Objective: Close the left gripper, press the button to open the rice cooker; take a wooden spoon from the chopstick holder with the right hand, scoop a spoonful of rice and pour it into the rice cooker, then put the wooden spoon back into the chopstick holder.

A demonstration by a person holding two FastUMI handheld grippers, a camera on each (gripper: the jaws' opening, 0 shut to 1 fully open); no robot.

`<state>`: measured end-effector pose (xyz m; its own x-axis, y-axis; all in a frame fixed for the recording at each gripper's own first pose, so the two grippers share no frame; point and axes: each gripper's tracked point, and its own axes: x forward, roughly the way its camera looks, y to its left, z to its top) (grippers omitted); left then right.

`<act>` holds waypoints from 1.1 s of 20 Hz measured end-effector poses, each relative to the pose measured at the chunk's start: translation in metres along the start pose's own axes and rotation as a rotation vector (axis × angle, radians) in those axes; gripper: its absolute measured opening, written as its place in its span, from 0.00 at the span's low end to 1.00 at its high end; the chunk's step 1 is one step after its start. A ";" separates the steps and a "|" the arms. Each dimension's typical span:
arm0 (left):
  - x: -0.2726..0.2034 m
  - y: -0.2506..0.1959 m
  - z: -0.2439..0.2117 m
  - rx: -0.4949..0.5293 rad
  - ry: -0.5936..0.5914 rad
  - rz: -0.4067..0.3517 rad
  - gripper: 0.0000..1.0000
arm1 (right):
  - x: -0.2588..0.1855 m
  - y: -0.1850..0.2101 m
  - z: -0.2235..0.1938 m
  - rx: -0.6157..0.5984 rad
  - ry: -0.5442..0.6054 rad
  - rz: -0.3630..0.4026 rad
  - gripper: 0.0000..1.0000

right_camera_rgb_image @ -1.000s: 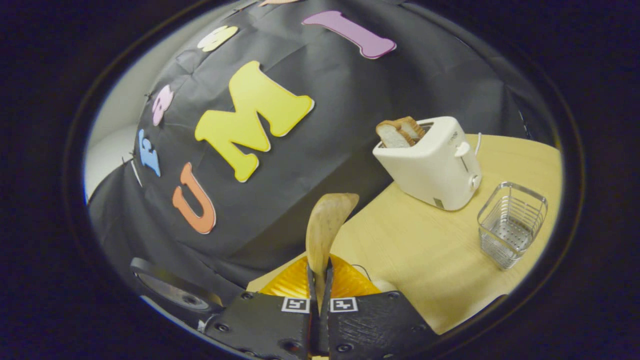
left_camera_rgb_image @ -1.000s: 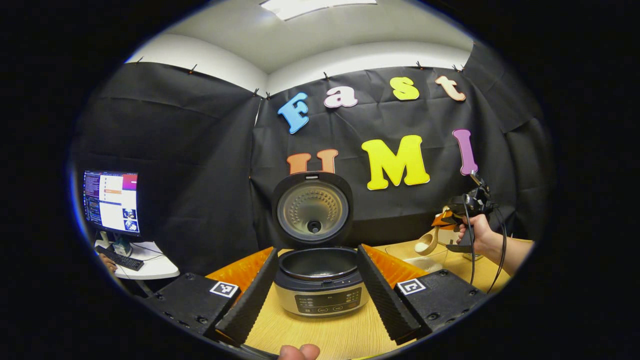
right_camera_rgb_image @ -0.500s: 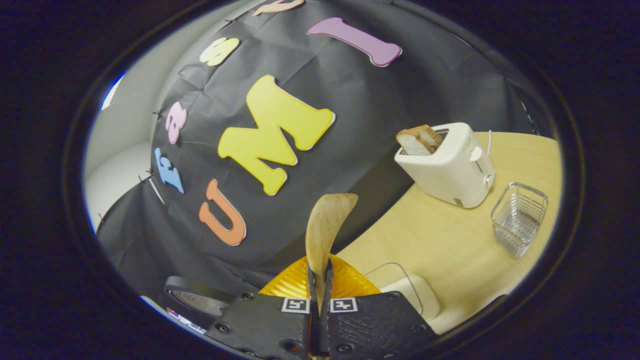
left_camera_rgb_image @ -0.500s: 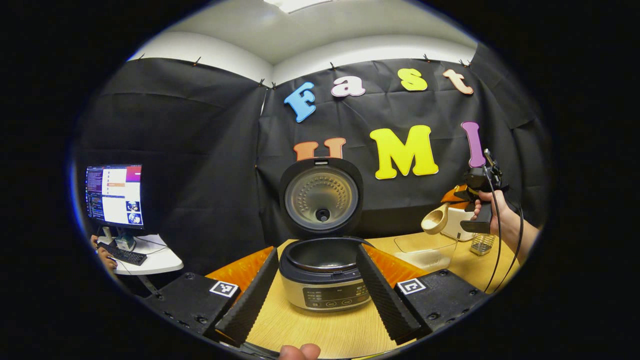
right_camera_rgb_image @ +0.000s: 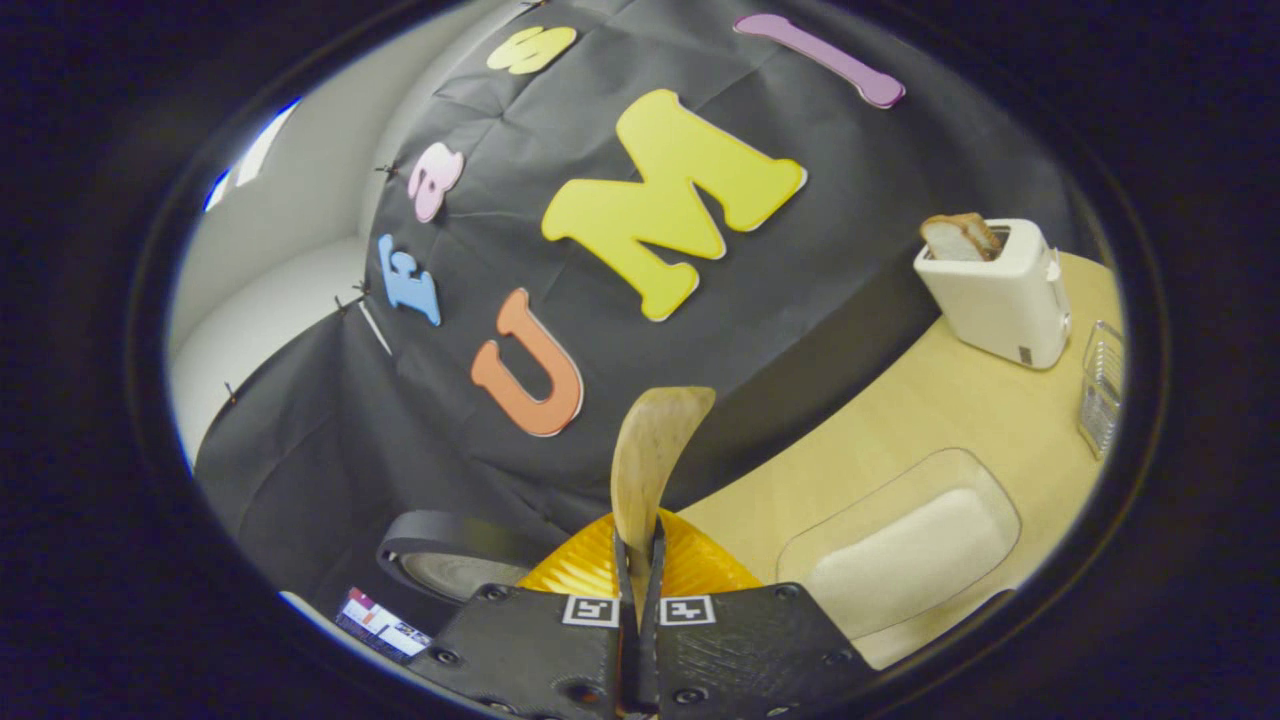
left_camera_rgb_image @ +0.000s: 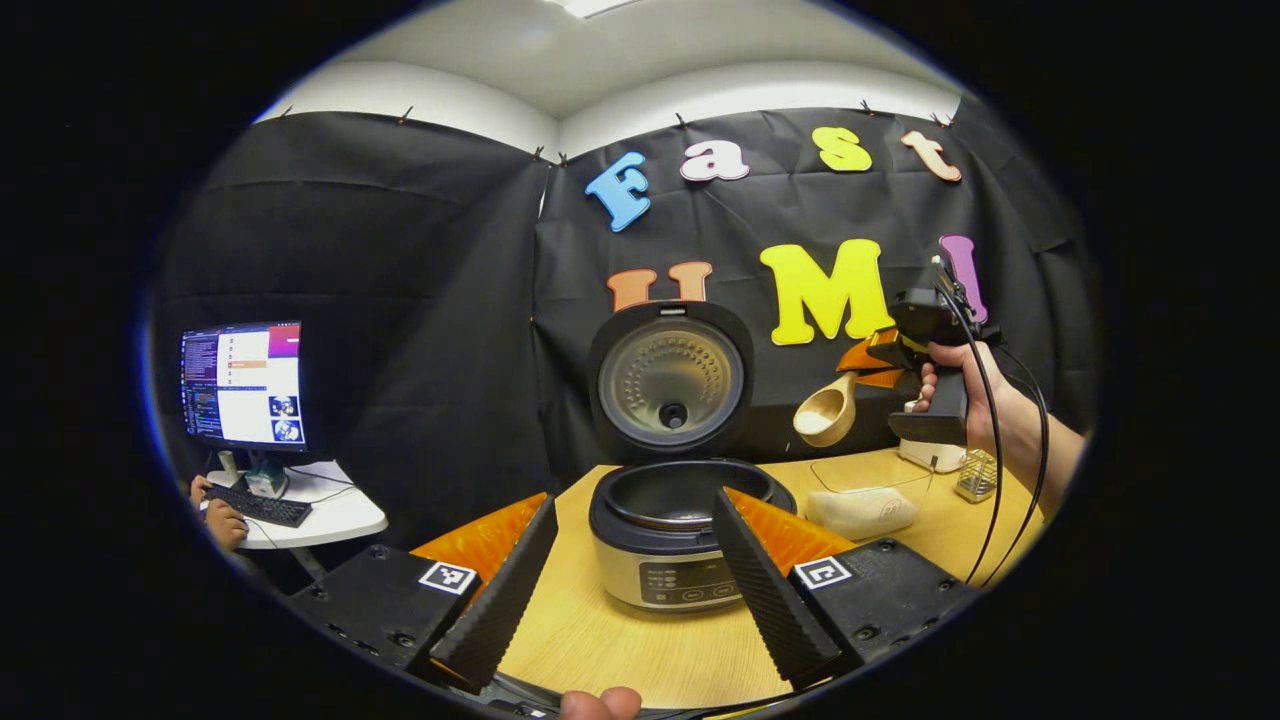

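- 1 wooden spoon [left_camera_rgb_image: 826,412] is the thing to handle: stiff, light, smooth-grained, with a deep rounded bowl. It hangs in the air above the tabletop [left_camera_rgb_image: 640,650], right of the cooker [left_camera_rgb_image: 672,530] and above the rice tub [right_camera_rgb_image: 900,555].
- The right tongs [right_camera_rgb_image: 640,600] are clamped on the spoon's flat handle near its end, both fingers pressed against it. That far-back grip likely gives long leverage, so a loaded bowl could twist or tip; I judge a level, slow carry is wise.
- In the left gripper view the bowl looks empty, though its inside is too small to be sure.
- The left tongs [left_camera_rgb_image: 635,580] stand apart, holding nothing, with the cooker seen between the ridged fingers.
- The cooker is heavy-looking and rigid: brushed metal body, dark inner pot, round lid [left_camera_rgb_image: 670,378] upright with a dimpled metal liner.
- The rice tub is clear, thin plastic, shallow with rounded corners; the pale grains are loose and will spill readily.
- The holder [right_camera_rgb_image: 1100,385], a wire mesh basket, stands beside the white toaster [right_camera_rgb_image: 995,290], well apart from the spoon; light, it may shift when the spoon goes back.
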<state>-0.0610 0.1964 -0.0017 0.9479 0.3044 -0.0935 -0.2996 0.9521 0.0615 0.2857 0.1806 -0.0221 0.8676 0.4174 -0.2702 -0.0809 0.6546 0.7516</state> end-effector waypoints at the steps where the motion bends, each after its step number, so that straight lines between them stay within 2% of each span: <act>1: 0.000 0.004 -0.001 0.001 0.003 0.011 0.99 | 0.003 0.011 -0.008 0.003 0.015 0.016 0.00; 6: -0.001 0.030 -0.010 -0.016 0.031 0.055 0.99 | 0.018 0.053 -0.045 -0.039 0.070 0.059 0.00; 12: 0.000 0.044 -0.019 -0.012 0.056 0.090 0.99 | 0.027 0.090 -0.072 -0.221 0.066 0.080 0.00; 22: -0.003 0.059 -0.014 -0.033 0.039 0.128 0.99 | 0.034 0.102 -0.079 -0.453 0.015 0.047 0.00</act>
<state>-0.0829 0.2518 -0.0121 0.8972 0.4233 -0.1260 -0.4215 0.9058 0.0424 0.2683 0.3113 -0.0021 0.8511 0.4601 -0.2529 -0.3293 0.8430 0.4254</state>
